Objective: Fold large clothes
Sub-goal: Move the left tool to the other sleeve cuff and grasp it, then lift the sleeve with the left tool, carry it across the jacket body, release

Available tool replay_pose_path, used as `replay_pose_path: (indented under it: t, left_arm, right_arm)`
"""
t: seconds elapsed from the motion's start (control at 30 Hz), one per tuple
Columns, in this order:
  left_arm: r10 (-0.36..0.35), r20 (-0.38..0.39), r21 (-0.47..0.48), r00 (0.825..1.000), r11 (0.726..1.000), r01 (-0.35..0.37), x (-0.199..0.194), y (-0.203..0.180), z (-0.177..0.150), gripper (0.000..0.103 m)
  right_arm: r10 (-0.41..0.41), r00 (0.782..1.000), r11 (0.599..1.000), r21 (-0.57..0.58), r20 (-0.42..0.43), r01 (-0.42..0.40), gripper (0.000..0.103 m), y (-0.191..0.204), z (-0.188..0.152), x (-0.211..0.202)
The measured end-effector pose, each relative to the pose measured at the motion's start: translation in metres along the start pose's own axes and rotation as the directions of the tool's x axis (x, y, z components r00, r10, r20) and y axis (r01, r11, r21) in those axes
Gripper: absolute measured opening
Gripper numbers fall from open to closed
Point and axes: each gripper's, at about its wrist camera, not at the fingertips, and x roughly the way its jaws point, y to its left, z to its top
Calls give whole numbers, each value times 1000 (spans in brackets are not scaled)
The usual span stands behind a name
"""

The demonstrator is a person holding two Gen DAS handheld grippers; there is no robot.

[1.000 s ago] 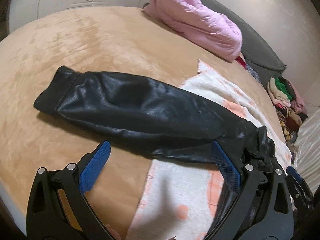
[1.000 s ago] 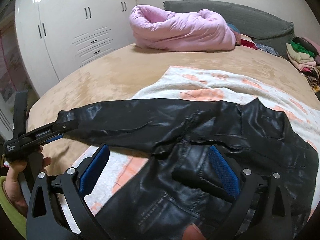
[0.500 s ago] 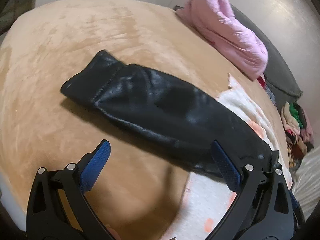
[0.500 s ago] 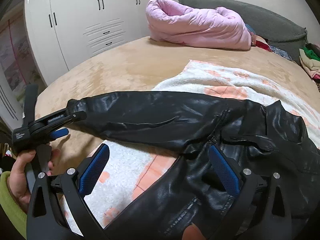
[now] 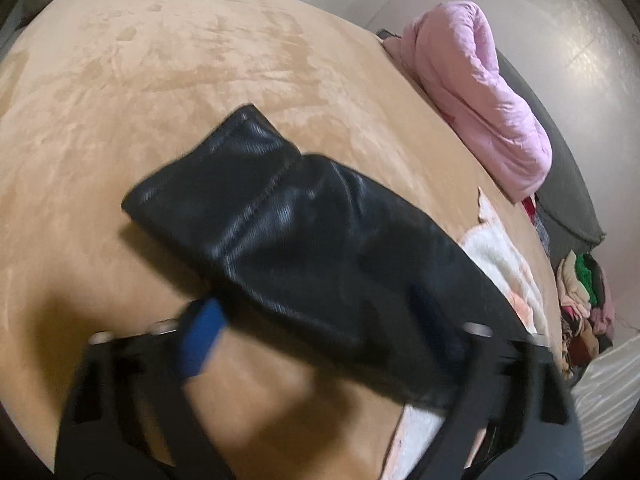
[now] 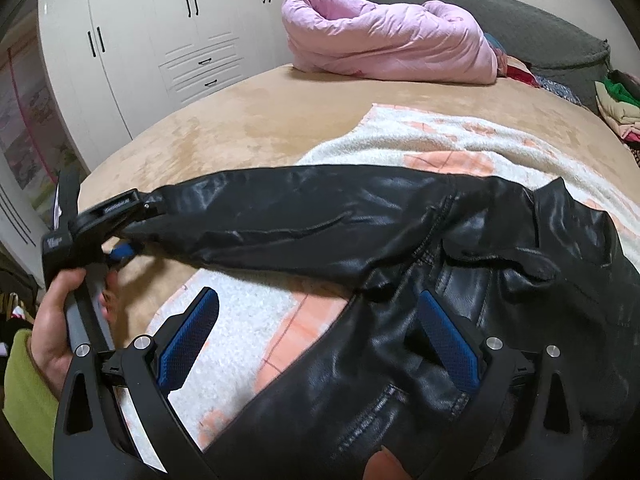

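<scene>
A black leather jacket lies on a white and orange blanket on the tan bed. Its sleeve stretches left over the tan cover, cuff at the far end. My left gripper is open, its jaws straddling the sleeve near the cuff; it also shows in the right wrist view at the cuff. My right gripper is open and empty over the jacket's body, its right pad against the leather.
A rolled pink quilt lies at the head of the bed before a grey headboard. A pile of clothes sits at the right. White wardrobes stand beyond the bed's left edge.
My left gripper has moved forward onto the sleeve near the cuff, with motion blur. My right gripper has shifted slightly left over the jacket's body. Both stay open.
</scene>
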Motion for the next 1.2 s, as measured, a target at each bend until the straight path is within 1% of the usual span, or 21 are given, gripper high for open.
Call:
replay_pose_path:
  t: [0.03, 0.07, 0.1, 0.13, 0.17, 0.2, 0.27, 0.33, 0.37, 0.43, 0.57, 0.63, 0.67, 0.8, 0.97, 1.2]
  left_arm:
    - [9, 0, -3, 1000, 1000, -9, 2, 1, 2, 49]
    - [14, 1, -6, 1000, 1000, -14, 5, 3, 3, 36]
    - [-8, -2, -16, 1000, 1000, 8, 7, 6, 6, 27]
    - [-31, -4, -28, 1000, 999, 31, 7, 8, 7, 23]
    - [-65, -5, -38, 998, 997, 64, 5, 9, 7, 13]
    - [-82, 3, -29, 997, 996, 82, 2, 8, 7, 8]
    - [-103, 38, 11, 994, 995, 103, -10, 0, 8, 3]
    - [-123, 72, 47, 990, 992, 120, -23, -9, 8, 2]
    - [-141, 99, 71, 985, 988, 134, -33, -14, 8, 2]
    - [-145, 133, 108, 980, 985, 132, -43, -24, 8, 1]
    - [-192, 171, 157, 966, 974, 165, -69, -40, 3, 0]
    - [-221, 185, 169, 958, 967, 190, -82, -48, 1, 0]
    - [-227, 193, 188, 955, 963, 191, -88, -55, 0, 0]
    - [-263, 208, 247, 942, 946, 210, -107, -79, -2, 0]
    - [-291, 215, 298, 932, 929, 221, -120, -107, -1, 0]
    - [-339, 218, 377, 915, 894, 241, -143, -143, -5, 0]
  right_arm:
    - [-2, 1000, 1000, 1, -2, 2, 99, -2, -2, -2]
    - [-4, 1000, 1000, 1, -2, 4, 99, -2, -3, -3]
    - [-7, 1000, 1000, 1, -2, 7, 99, -4, -4, -4]
    - [-11, 1000, 1000, 2, -2, 11, 99, -6, -6, -6]
    - [-17, 1000, 1000, 6, 1, 17, 99, -9, -9, -9]
    - [-25, 1000, 1000, 12, 3, 25, 99, -13, -11, -12]
    - [-36, 999, 999, 31, 6, 36, 99, -20, -16, -16]
    - [-45, 999, 998, 47, 8, 44, 99, -28, -20, -21]
    - [-50, 999, 997, 63, 14, 49, 99, -34, -23, -25]
    - [-49, 999, 994, 97, 19, 46, 99, -44, -27, -31]
    - [-60, 998, 987, 148, 22, 57, 99, -62, -33, -44]
    - [-68, 997, 985, 161, 21, 64, 99, -68, -35, -51]
    - [-74, 997, 984, 164, 22, 70, 99, -72, -37, -57]
    - [-105, 994, 977, 191, 31, 97, 99, -87, -48, -75]
    - [-116, 992, 961, 257, 43, 101, 99, -111, -57, -93]
    - [-124, 989, 944, 318, 79, 93, 99, -131, -61, -119]
